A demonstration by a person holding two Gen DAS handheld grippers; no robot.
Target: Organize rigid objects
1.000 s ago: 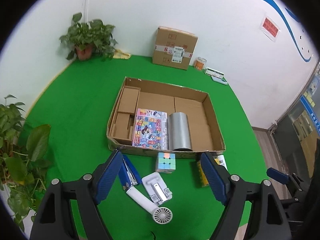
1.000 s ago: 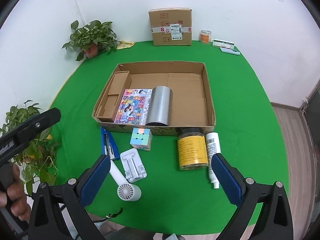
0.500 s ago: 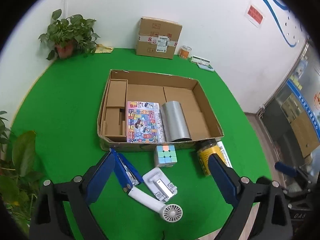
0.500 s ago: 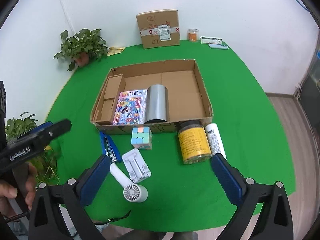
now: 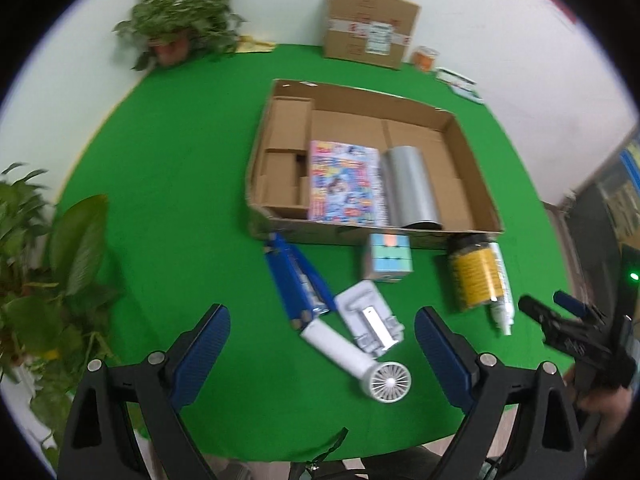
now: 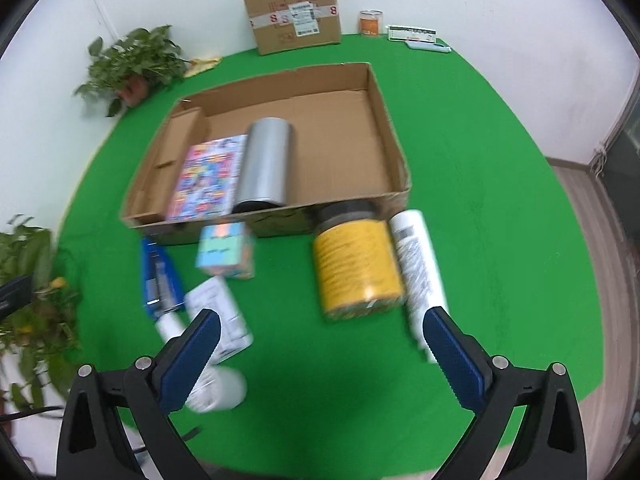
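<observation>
Your left gripper (image 5: 322, 338) is hovering over the near edge of the green table (image 5: 168, 184), its jaws spread wide after just opening further, with nothing pressed between the blue pads; the white handheld fan (image 5: 358, 354) and the white folding stand (image 5: 370, 318) are lying on the cloth in the gap. Your right gripper (image 6: 320, 342) is likewise standing wide and gripping nothing, pointing down at the yellow-labelled jar (image 6: 356, 264), which is lying on its side just beyond the fingertips. The white bottle (image 6: 418, 270) is lying right against the jar's right side, probably touching it, though motion blur is softening that edge. Left of the fan, you are seeing the blue stapler (image 5: 298, 280) lying at a slant, its near end close to the fan's handle. Just past the stand, the pastel puzzle cube (image 5: 388, 258) is sitting close to the front wall of the open cardboard tray (image 5: 360, 236).

Inside the tray, the colourful booklet (image 5: 344, 184) is lying flat with the silver cylinder (image 5: 408, 188) resting on its side along its right edge; small cardboard dividers are filling the left end. Farther back, a taped carton (image 5: 370, 26) is standing against the wall, with a potted plant (image 5: 178, 24) in the far left corner.
</observation>
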